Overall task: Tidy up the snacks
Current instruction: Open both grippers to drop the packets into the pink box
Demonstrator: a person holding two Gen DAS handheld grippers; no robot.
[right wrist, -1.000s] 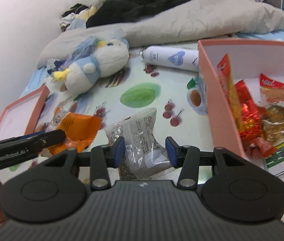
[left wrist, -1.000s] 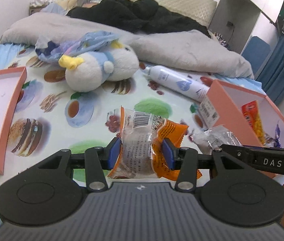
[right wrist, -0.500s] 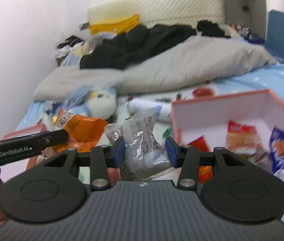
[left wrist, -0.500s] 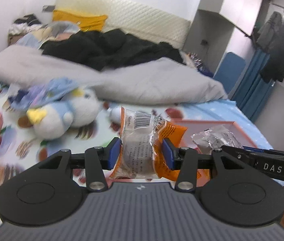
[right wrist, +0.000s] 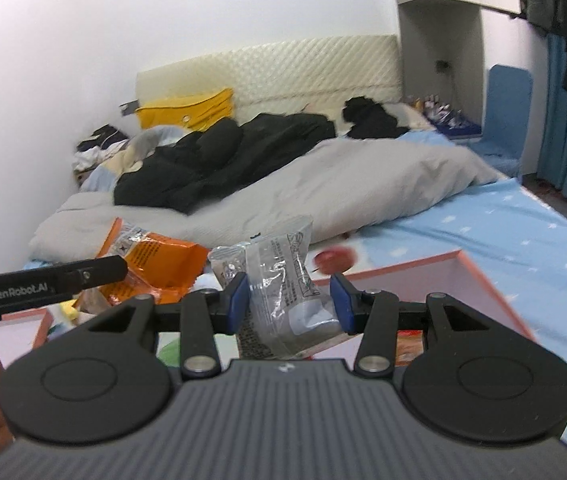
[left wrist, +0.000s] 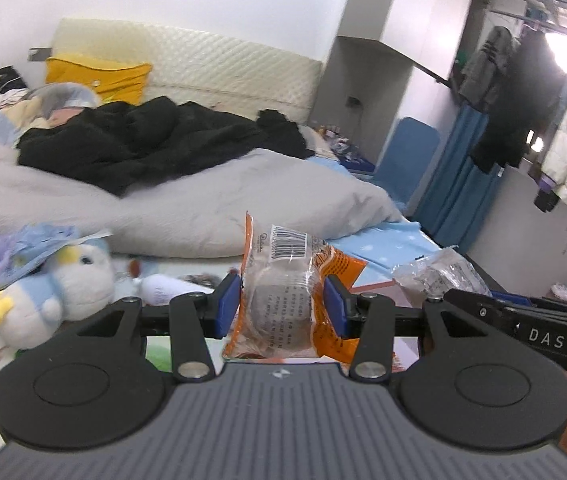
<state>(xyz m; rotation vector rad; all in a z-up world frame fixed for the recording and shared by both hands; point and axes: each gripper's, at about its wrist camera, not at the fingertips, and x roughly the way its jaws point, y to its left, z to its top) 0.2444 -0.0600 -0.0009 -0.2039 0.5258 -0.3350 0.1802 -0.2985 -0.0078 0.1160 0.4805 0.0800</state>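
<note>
both grippers lifted higher above the bed (left wrist: 383, 236), pink box (right wrist: 423, 276) lower in view

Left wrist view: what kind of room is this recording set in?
A bedroom, most likely. A bed with a quilted headboard and a rumpled grey duvet fills the view, and clothes hang on a rail to the right.
</note>
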